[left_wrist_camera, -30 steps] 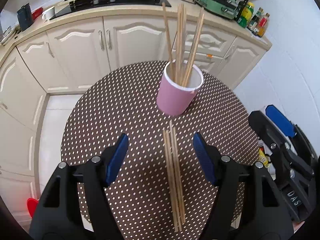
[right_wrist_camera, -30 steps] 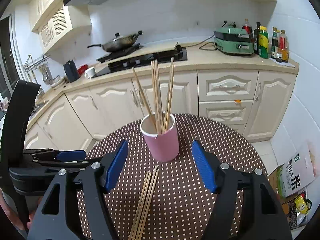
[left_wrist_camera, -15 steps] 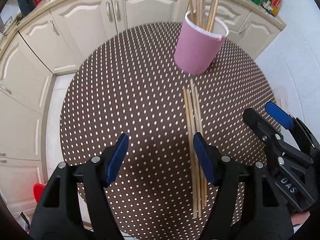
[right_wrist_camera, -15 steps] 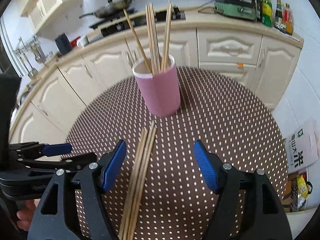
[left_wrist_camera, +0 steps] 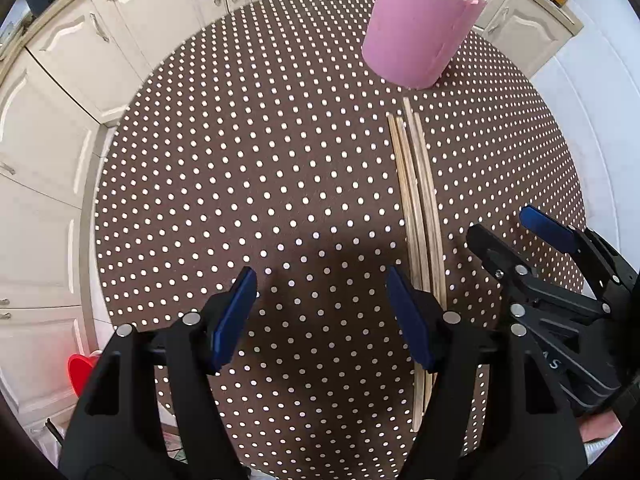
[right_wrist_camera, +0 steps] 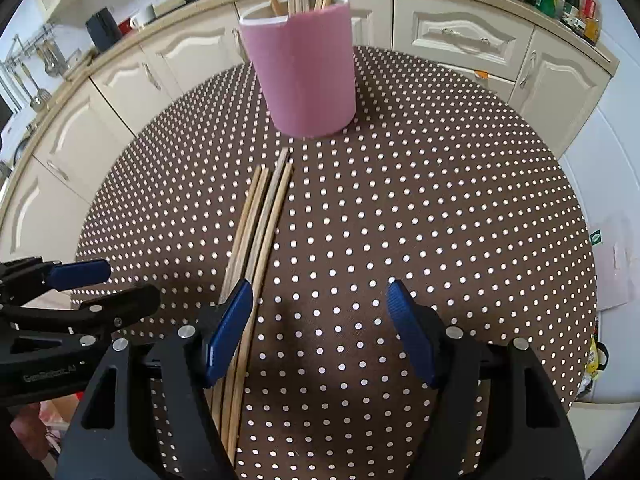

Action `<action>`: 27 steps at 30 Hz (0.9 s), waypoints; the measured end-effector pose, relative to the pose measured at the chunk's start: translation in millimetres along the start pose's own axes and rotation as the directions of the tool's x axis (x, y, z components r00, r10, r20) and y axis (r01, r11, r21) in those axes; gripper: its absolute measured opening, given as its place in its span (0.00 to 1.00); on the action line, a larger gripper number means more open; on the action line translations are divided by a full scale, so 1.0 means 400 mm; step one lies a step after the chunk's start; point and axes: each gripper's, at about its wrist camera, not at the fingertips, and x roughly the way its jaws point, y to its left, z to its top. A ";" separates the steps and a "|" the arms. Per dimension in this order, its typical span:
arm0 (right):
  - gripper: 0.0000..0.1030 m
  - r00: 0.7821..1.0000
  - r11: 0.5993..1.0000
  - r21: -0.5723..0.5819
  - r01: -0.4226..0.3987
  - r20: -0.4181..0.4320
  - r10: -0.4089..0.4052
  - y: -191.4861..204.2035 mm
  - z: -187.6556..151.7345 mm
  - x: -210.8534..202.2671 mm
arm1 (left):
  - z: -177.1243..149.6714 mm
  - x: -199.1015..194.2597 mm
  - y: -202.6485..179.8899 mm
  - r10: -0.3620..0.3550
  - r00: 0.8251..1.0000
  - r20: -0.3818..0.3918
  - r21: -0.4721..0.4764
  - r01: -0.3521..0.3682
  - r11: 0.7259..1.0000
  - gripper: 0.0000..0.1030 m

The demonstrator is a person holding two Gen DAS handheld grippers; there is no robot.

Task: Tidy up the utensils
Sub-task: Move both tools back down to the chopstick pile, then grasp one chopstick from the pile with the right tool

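Now both claws have dropped low over the table point(left_wrist_camera: 200, 184); left claw point(left_wrist_camera: 322, 312) and right claw point(right_wrist_camera: 320, 328) gape wide and empty, loose chopsticks point(right_wrist_camera: 260, 224) mid-frame below the pink cup point(right_wrist_camera: 308, 76), ready for pickup.

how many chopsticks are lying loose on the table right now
4, side by side in one bundle of chopsticks on the dotted table, their tips just short of the pink cup. Another could be hidden underneath.
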 end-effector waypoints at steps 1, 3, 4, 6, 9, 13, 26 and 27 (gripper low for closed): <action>0.65 1.000 1.000 -0.004 0.003 -0.011 -0.004 0.000 0.001 0.008 | 0.000 0.006 0.004 0.000 1.000 -0.006 0.000 0.000 1.000 0.65; 0.65 1.000 1.000 -0.009 0.007 -0.031 -0.007 0.005 -0.001 0.022 | 0.003 0.017 0.016 0.000 1.000 -0.017 0.000 0.000 1.000 0.65; 0.65 0.999 1.000 -0.011 0.004 -0.039 -0.004 0.008 -0.002 0.028 | 0.007 0.021 0.021 0.000 1.000 -0.022 0.000 0.000 1.000 0.65; 0.65 0.998 1.000 -0.026 0.013 -0.058 -0.015 0.016 0.005 0.041 | 0.016 0.029 0.031 -0.001 1.000 -0.030 -0.002 0.001 1.000 0.65; 0.65 0.997 0.999 -0.035 0.014 -0.073 -0.016 0.024 0.009 0.056 | 0.027 0.043 0.047 -0.001 0.999 -0.041 -0.005 0.001 1.000 0.65; 0.65 0.995 0.998 -0.053 0.019 -0.095 -0.024 0.035 0.027 0.066 | 0.058 0.060 0.079 0.006 0.999 -0.036 -0.004 -0.006 1.000 0.65; 0.08 0.987 0.990 -0.128 0.058 -0.141 -0.076 0.103 0.071 0.097 | 0.086 0.095 0.121 -0.009 0.999 -0.047 0.001 0.009 1.000 0.66; 0.07 0.988 0.992 -0.115 0.050 -0.142 -0.066 0.099 0.074 0.098 | 0.077 0.093 0.117 -0.012 0.999 -0.048 -0.002 0.012 1.000 0.66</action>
